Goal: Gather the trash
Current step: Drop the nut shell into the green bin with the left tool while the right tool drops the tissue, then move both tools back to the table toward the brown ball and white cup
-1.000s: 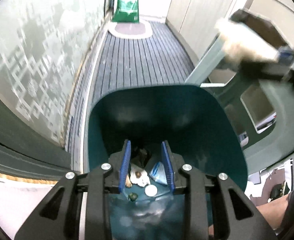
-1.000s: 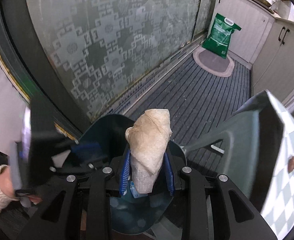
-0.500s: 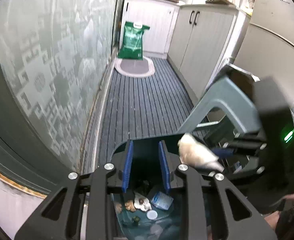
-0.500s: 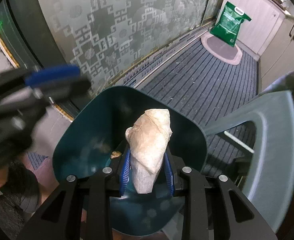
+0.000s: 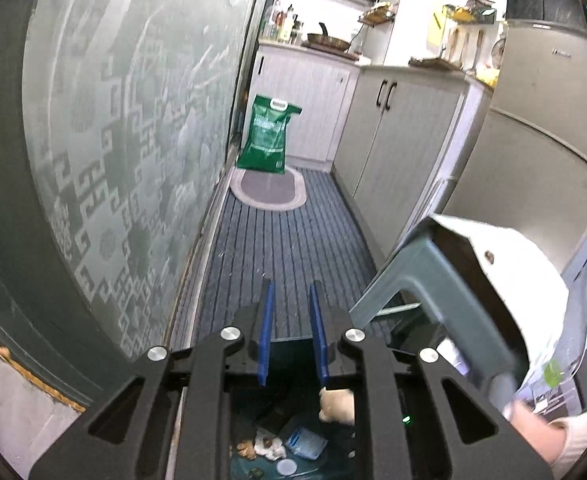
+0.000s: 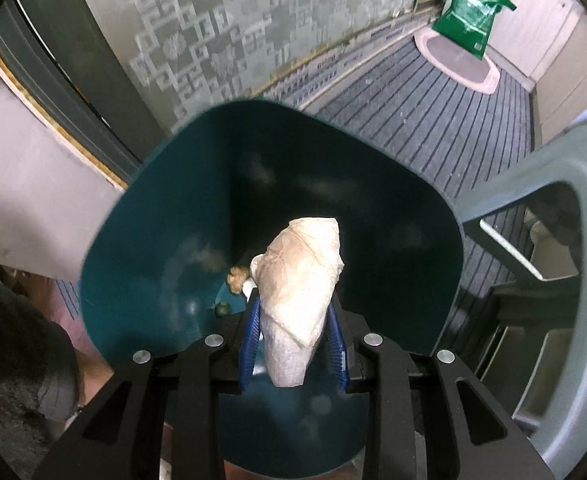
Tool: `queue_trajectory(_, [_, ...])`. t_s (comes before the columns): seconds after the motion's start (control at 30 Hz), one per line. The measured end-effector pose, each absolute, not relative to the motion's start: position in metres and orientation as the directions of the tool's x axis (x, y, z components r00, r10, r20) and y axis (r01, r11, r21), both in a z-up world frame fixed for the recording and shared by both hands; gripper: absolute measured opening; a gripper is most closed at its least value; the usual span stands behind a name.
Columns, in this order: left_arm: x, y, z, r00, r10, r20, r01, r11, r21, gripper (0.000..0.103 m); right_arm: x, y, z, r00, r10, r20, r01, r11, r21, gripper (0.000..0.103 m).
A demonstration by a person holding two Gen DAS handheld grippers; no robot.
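My right gripper (image 6: 293, 312) is shut on a crumpled beige paper wad (image 6: 301, 276) and points steeply down into the teal trash bin (image 6: 153, 240). The wad hangs inside the bin's mouth, above scraps at the bottom. In the left wrist view, my left gripper (image 5: 290, 292) is raised over the bin's near rim (image 5: 293, 344) and looks along the floor. Its jaws are closing with nothing between them. Below it, the same wad (image 5: 335, 404) shows over the trash in the bin (image 5: 269, 446): paper scraps, a blue wrapper and a white cap.
A grey-green plastic stool (image 5: 433, 280) with a white cloth (image 5: 513, 264) stands right of the bin. The frosted glass door (image 5: 113, 140) runs along the left. A green bag (image 5: 269, 136) and oval mat (image 5: 269, 190) lie far down the striped floor. A sleeve (image 5: 573, 444) shows at lower right.
My left gripper has lifted out of the bin and tilted up toward the floor, its jaws narrowing. The right gripper has sunk with the paper wad into the bin's mouth.
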State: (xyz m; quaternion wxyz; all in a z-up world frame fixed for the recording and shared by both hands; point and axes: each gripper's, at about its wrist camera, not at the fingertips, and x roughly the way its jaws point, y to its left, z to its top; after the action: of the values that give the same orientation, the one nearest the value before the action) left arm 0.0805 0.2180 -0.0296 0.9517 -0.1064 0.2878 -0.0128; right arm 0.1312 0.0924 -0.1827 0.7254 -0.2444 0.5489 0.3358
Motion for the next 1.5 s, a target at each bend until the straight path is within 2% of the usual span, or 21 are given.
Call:
queue_trajectory(0.5, [0.078, 0.216, 0.004, 0.884, -0.102, -0.457, -0.024, 0.964, -0.263, 0.019, 0.115, 0.097, -0.228, 0.133, 0.107, -0.985, -0.791, 0.611, -0.04, 0.034])
queue_trajectory(0.53, [0.078, 0.216, 0.006, 0.886, -0.103, -0.453, -0.025, 0.963, -0.267, 0.019, 0.115, 0.096, -0.23, 0.131, 0.105, -0.986, -0.788, 0.615, -0.039, 0.039])
queue_trajectory(0.57, [0.078, 0.216, 0.007, 0.888, -0.1, -0.449, -0.026, 0.963, -0.267, 0.019, 0.116, 0.095, -0.231, 0.124, 0.103, -0.987, -0.784, 0.62, -0.034, 0.055])
queue_trajectory(0.6, [0.078, 0.217, 0.009, 0.889, -0.099, -0.446, -0.027, 0.964, -0.266, 0.019, 0.117, 0.094, -0.231, 0.122, 0.108, -0.987, -0.782, 0.622, -0.028, 0.059])
queue_trajectory(0.67, [0.077, 0.218, 0.011, 0.893, -0.096, -0.439, -0.026, 0.964, -0.264, 0.019, 0.115, 0.094, -0.227, 0.126, 0.118, -0.985, -0.783, 0.621, -0.026, 0.06])
queue_trajectory(1.0, [0.079, 0.226, 0.021, 0.904, -0.068, -0.422, -0.058, 0.959, -0.278, 0.023, 0.11, 0.092, -0.169, 0.166, 0.27, -0.948, -0.795, 0.606, 0.034, 0.06])
queue_trajectory(1.4, [0.084, 0.223, 0.035, 0.923, -0.102, -0.37, -0.036, 0.936, -0.349, 0.031, 0.112, 0.063, -0.051, 0.352, 0.449, -0.821, -0.786, 0.619, 0.002, 0.048])
queue_trajectory(1.5, [0.087, 0.21, 0.038, 0.926, -0.106, -0.362, -0.02, 0.945, -0.327, 0.033, 0.119, 0.042, -0.027, 0.407, 0.467, -0.785, -0.763, 0.646, -0.011, 0.046])
